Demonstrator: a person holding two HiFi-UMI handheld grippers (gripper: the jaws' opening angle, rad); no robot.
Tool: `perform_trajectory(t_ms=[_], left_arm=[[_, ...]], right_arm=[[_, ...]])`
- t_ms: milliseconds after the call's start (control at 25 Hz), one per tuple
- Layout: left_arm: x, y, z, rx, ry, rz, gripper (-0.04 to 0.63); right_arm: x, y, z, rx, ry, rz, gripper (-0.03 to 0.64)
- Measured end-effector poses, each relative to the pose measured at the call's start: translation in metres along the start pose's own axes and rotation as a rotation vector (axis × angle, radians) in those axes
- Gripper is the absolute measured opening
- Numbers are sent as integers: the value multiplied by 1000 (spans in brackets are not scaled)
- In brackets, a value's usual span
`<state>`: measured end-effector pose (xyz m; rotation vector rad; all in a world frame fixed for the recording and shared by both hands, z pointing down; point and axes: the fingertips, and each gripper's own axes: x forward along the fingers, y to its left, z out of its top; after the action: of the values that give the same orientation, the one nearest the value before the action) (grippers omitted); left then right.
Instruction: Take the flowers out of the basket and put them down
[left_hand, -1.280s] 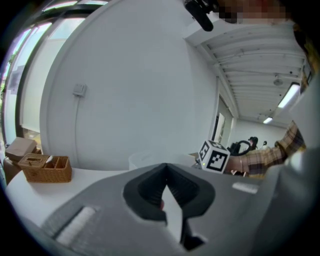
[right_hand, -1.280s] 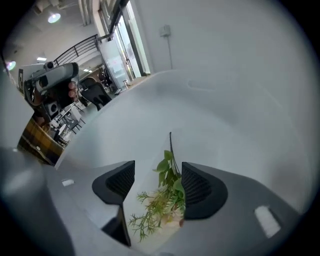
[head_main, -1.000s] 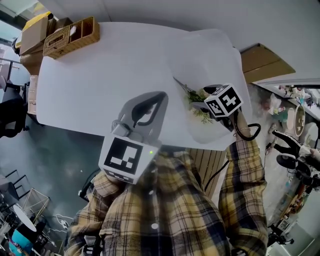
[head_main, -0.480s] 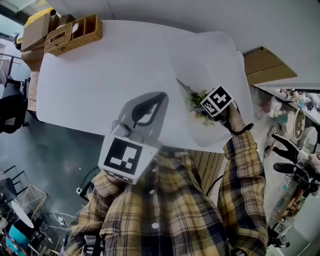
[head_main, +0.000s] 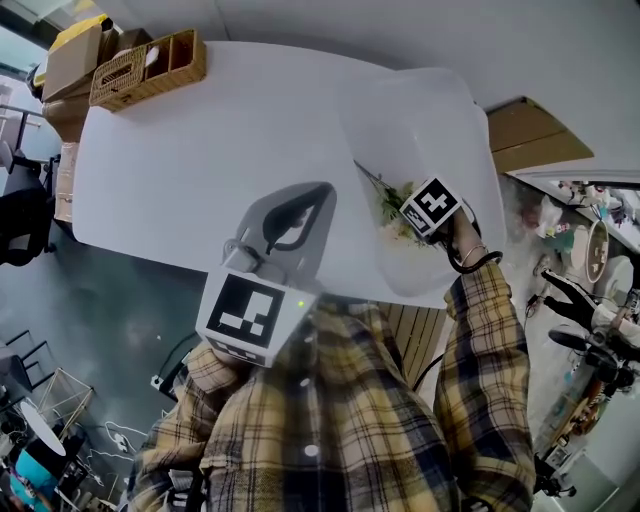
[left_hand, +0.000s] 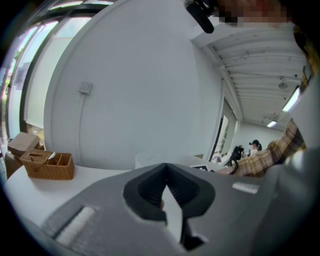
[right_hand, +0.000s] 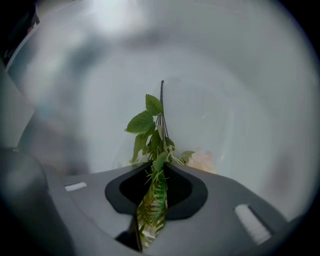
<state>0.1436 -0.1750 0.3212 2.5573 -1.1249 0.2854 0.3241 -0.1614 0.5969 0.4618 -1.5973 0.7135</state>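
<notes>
**Right hand-held gripper** (right_hand: 152, 205): pointed steeply down into the basket (head_main: 410, 100). Its jaws have just drawn in and now clamp the leafy stem of the flowers (right_hand: 150, 125) (a hold on the foliage, probably to spare the pale bloom beside it).
**Flowers:** inside the basket walls, stalk running away beyond the jaws, not yet lifted out.
**Left hand-held gripper** (left_hand: 167, 195): jaws together, nothing between them, waiting to the left over the bare worktop (head_main: 180, 160), the likely set-down area.
**Wicker organiser** (head_main: 148, 68): far corner, well apart.
</notes>
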Motion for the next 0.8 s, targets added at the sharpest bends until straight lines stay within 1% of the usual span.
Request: perform_trajectory(t_ms=[80, 160, 440, 800], left_arm=[[-1, 1, 1, -2, -3, 3, 0], [-1, 1, 3, -4, -7, 5, 0], [-7, -3, 9, 20, -16, -6, 0], [-17, -17, 18, 51, -47, -33, 0]], right_arm=[[-3, -3, 0, 9, -13, -5, 52], [-8, -5, 1, 21, -28, -6, 38], [-35, -8, 7, 57, -102, -45, 34], [-93, 1, 10, 77, -246, -119, 34]])
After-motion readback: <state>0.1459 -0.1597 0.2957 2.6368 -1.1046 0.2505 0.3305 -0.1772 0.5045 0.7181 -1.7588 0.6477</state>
